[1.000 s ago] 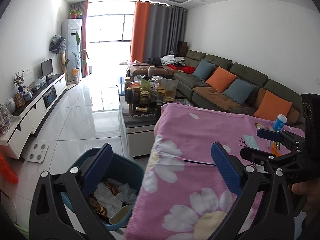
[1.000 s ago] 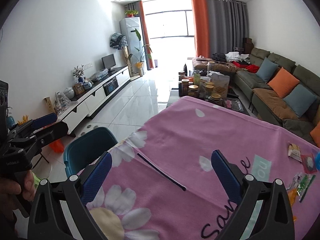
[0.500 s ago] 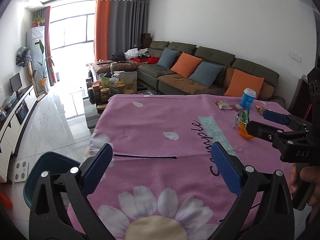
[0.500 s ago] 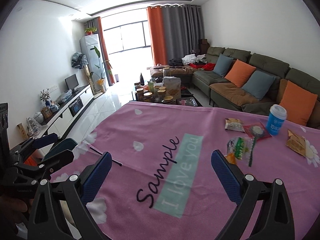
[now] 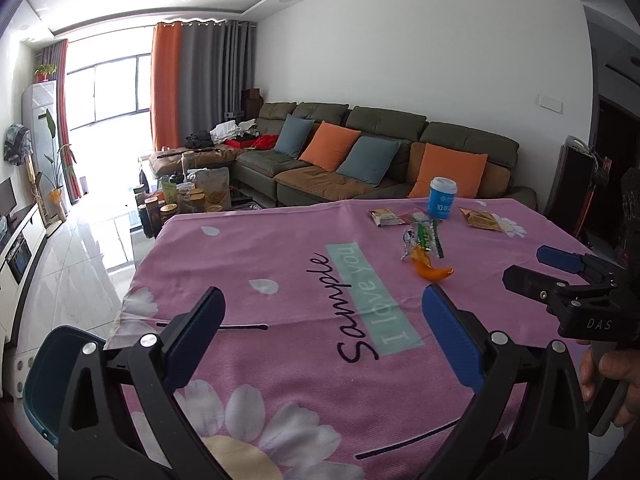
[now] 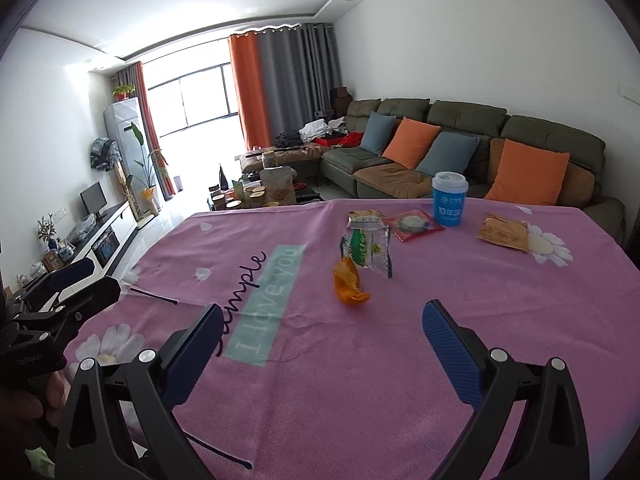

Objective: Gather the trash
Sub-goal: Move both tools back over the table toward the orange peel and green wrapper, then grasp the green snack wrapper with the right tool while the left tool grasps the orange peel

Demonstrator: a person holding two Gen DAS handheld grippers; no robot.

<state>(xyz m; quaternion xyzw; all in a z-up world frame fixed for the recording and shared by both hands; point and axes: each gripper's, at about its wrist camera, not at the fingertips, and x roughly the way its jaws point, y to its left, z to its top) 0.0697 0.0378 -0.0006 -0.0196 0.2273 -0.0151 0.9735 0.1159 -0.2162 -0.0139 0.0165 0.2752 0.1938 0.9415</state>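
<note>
While both claws hang open and empty, litter waits uncollected on the pink flowered cloth-covered table [image 6: 440, 360].
Ahead of the right claw [image 6: 318, 340]: curled orange peel [image 6: 348, 286], clear green-printed wrapper [image 6: 366, 250], blue paper cup [image 6: 449, 198]; dark teal plastic bin [image 5: 44, 376] beside the left claw [image 5: 322, 326].

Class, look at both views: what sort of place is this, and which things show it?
Most likely a home living room with a dining table: a long sofa with cushions, floor-length curtains at a big window, and a television on a low cabinet.

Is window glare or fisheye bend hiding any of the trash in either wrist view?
Left wrist view: window blown out, floor glaring, orange peel and wrappers sharp. Right wrist view: blue cup crisp, edges bowed, corners vignetted.
</note>
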